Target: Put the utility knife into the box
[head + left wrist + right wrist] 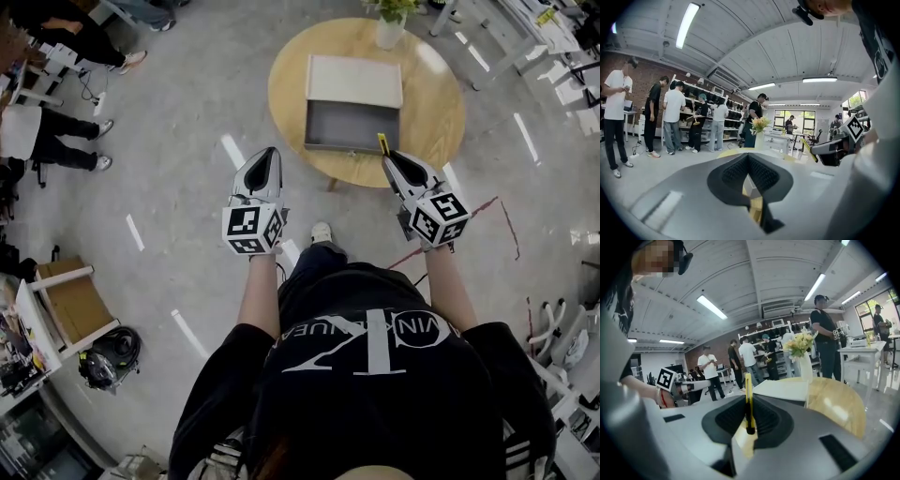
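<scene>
My right gripper (386, 157) is shut on a yellow utility knife (382, 142), which sticks up between the jaws (748, 397) at the near edge of the round wooden table (431, 103). The open box (352, 127), grey inside with its pale lid (354, 80) folded back, lies on the table just beyond and left of the knife. In the right gripper view the lid (783, 390) shows right behind the blade. My left gripper (271, 155) hovers over the floor left of the table, shut with nothing in it (749, 161).
A white vase with flowers (389, 28) stands at the table's far edge, behind the box. Several people stand at shelves and desks around the room. A wooden stool (70, 300) and a helmet (108, 356) sit on the floor at left.
</scene>
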Tool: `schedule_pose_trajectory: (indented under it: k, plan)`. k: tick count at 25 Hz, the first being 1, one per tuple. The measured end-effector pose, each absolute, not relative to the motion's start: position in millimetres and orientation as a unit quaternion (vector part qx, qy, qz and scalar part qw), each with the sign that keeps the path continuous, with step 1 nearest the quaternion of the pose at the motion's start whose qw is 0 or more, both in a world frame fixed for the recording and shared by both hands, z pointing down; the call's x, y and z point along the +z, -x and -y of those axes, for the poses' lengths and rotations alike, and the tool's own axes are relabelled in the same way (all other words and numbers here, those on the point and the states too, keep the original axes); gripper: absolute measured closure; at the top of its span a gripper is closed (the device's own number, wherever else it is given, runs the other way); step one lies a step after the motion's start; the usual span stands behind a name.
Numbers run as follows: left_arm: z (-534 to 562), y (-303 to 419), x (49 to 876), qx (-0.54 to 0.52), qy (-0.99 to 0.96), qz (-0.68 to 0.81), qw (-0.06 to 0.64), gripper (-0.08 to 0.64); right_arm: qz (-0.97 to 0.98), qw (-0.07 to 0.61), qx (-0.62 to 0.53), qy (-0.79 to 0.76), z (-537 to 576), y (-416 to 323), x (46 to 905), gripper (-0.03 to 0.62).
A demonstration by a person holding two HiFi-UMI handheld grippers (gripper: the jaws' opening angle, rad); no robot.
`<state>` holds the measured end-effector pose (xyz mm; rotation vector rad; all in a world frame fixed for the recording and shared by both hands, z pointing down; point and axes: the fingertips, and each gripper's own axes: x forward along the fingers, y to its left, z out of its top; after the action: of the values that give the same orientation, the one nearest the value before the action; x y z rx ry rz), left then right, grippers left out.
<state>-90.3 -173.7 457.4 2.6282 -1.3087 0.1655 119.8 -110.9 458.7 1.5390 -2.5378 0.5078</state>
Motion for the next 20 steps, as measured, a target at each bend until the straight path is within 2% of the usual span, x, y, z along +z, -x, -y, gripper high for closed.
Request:
schedule_pose_trajectory:
  k: [16, 20]
  plan:
    - [224, 54, 482, 0.06, -0.898, 0.416, 0.127, 0.554, 0.851, 0.16, 0.169, -0.47, 160, -123, 484, 0.535]
    - [235, 59, 490, 0.064, -0.886, 0.437, 0.139, 0.554, 0.859, 0.207, 0.165, -0.437, 183, -118, 498, 0.535]
